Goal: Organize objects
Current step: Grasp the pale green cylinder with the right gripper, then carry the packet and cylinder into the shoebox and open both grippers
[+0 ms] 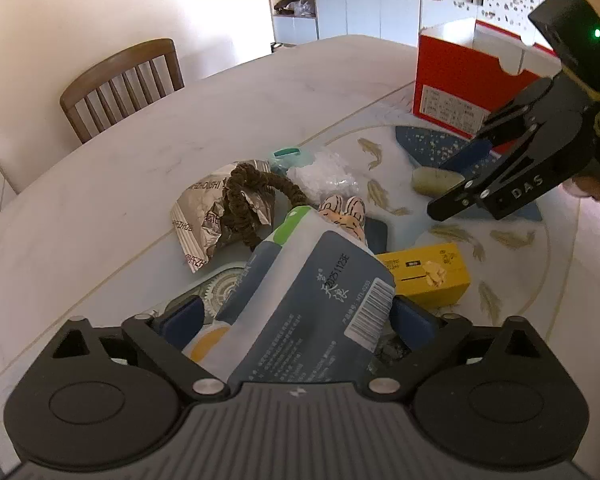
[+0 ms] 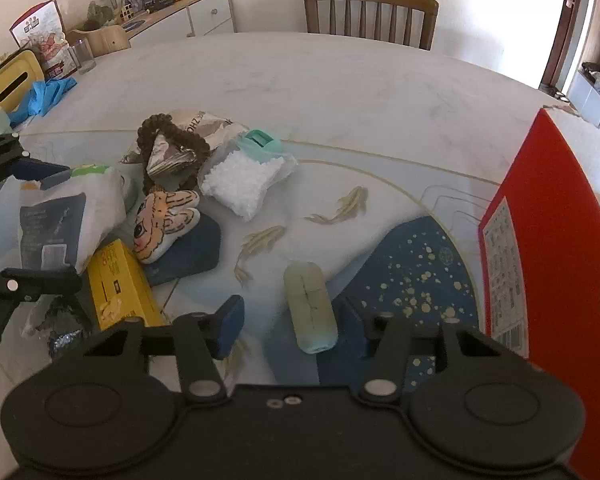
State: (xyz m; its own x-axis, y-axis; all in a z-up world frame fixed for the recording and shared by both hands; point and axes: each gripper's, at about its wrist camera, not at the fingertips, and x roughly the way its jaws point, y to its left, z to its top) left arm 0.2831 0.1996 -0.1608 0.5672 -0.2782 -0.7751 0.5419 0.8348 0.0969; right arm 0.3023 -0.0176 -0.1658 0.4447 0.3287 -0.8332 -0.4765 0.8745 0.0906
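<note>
Right wrist view: right gripper [image 2: 290, 320] part-closed astride pale cylindrical roll [image 2: 310, 306] beside red box [image 2: 560, 240], pads not clearly pressing, roll likely light and soft, best pinched mid-body; left gripper [image 1: 300, 320] wide around crinkly tissue pack [image 1: 300, 300], grip unclear.

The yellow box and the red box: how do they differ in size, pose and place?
The yellow box is small, while the red box is much larger. The yellow box lies flat in the clutter, partly under a blue-and-white pouch; the red box stands upright, apart from the pile. The red box's top is open; the yellow box looks closed. Both are printed cardboard on the same table.
</note>
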